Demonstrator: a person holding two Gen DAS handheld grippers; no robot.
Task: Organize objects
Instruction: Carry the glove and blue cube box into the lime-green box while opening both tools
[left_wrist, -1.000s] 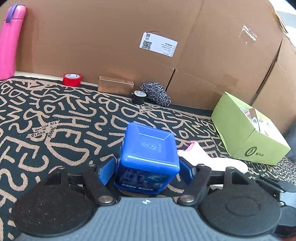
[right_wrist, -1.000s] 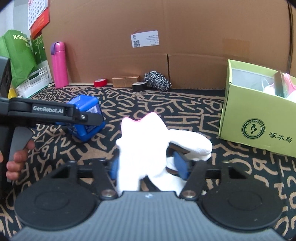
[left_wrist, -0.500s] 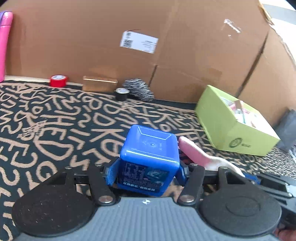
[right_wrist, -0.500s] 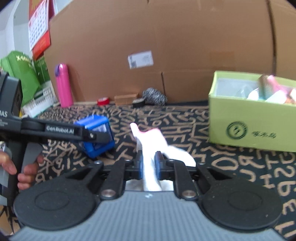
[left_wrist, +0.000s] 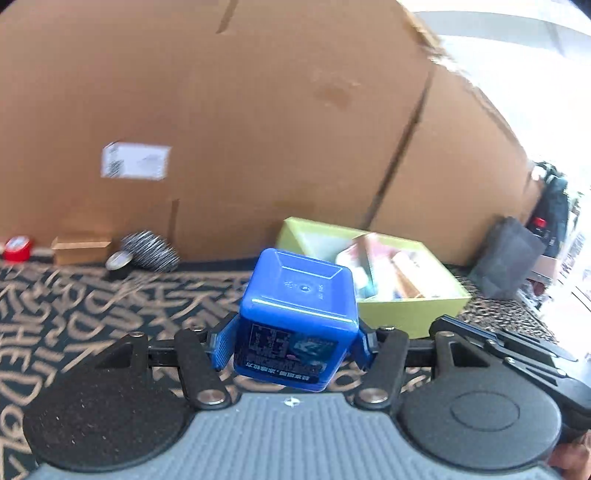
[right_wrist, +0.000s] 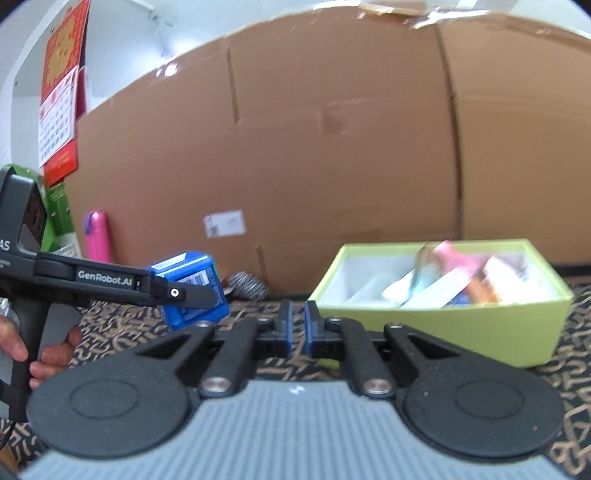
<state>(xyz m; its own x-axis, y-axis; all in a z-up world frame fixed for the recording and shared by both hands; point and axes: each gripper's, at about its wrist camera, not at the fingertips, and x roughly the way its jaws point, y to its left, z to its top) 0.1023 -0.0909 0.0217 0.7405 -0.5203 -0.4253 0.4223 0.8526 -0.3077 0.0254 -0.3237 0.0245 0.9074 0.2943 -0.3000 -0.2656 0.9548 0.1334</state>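
Left gripper (left_wrist: 291, 341): jaws clamped on the sides of a blue plastic cube-shaped container (left_wrist: 297, 325), held clear of the patterned table (left_wrist: 74, 314), likely bound for the open lime-green cardboard box (right_wrist: 436, 328) of sorted items just beyond.

Right gripper (right_wrist: 297, 326): jaws have just been closing, now together; nothing visible between them.

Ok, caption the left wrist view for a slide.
Left gripper clamps a blue cube box above the patterned cloth, facing the filled green box.
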